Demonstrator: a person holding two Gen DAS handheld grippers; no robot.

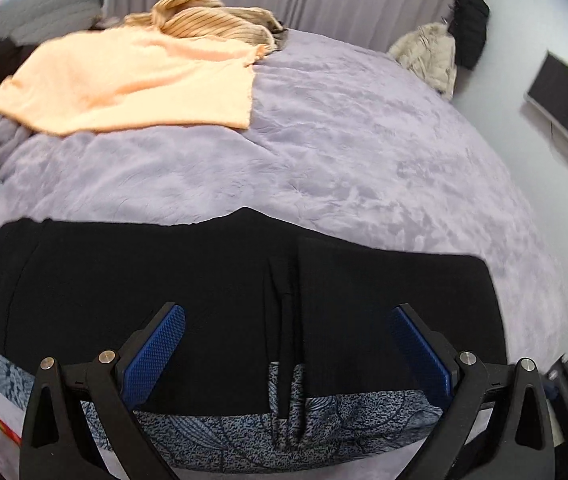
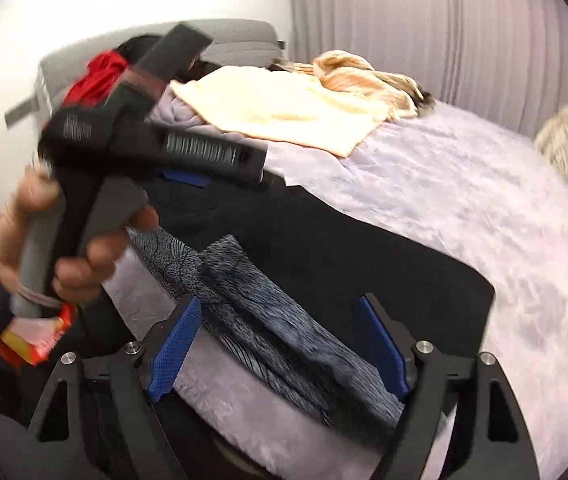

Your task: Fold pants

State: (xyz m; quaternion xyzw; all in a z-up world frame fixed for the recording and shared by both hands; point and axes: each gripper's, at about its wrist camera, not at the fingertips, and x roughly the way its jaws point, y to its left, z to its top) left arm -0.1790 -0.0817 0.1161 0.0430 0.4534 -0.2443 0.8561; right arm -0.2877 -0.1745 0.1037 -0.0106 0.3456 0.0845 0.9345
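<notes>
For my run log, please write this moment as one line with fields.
task: fold pants | left gripper: open, over black pants | right gripper: open, over patterned cloth | surface: purple blanket

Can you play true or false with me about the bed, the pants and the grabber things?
1. The black pants lie on a purple blanket. True.
2. The left gripper is squeezing the pants. False: its jaws stand wide open, pinching nothing.
3. A peach cloth lies farther up the bed. True.
4. The right gripper is shut tight. False: it is open.
5. The pants are red. False: black, with a grey patterned lining.
</notes>
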